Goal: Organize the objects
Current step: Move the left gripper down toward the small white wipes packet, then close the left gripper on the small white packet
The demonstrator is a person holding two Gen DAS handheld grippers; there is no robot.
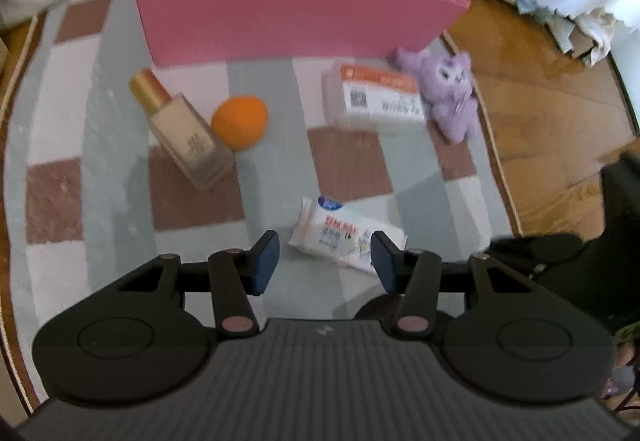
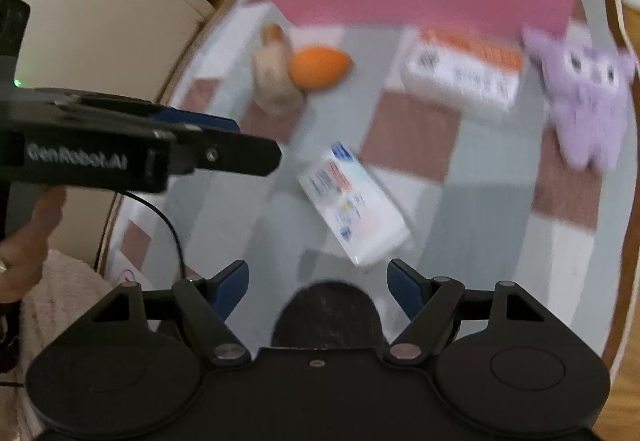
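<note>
Below, a round wooden counter (image 1: 532, 113) is covered by a checked cloth (image 1: 200, 209) of grey-green, white and brown squares with a pale corded edge. Bare glossy wood grain is seen at the right of the left wrist view, and frilled white fabric (image 1: 568, 1) hangs beyond the counter's far side. In the right wrist view a flat cream panel (image 2: 92, 13) stands at the left.

At the far side of the cloth stands an open pink cardboard box (image 1: 296, 21) with a white interior; what lies in it cannot be made out. Before it lie a square glass foundation bottle (image 1: 180, 129) with a gold cap, on its side, and a smooth orange egg-shaped sponge (image 1: 240, 121) touching it. To the right are set a clear plastic box with an orange and white label (image 1: 372, 97) and, just beside it, a fluffy purple plush toy (image 1: 452, 97). Nearer lies a soft white plastic tissue pack (image 1: 340, 237) with printed lettering.

The left hand-held gripper (image 1: 325, 261) is poised above that pack, its blue-padded fingers apart and nothing gripped. The right hand-held gripper (image 2: 318, 289) is spread wider and is empty, the tissue pack (image 2: 356, 205) lying just beyond its tips. A hand (image 2: 28, 237) is seen on the left gripper's handle.
</note>
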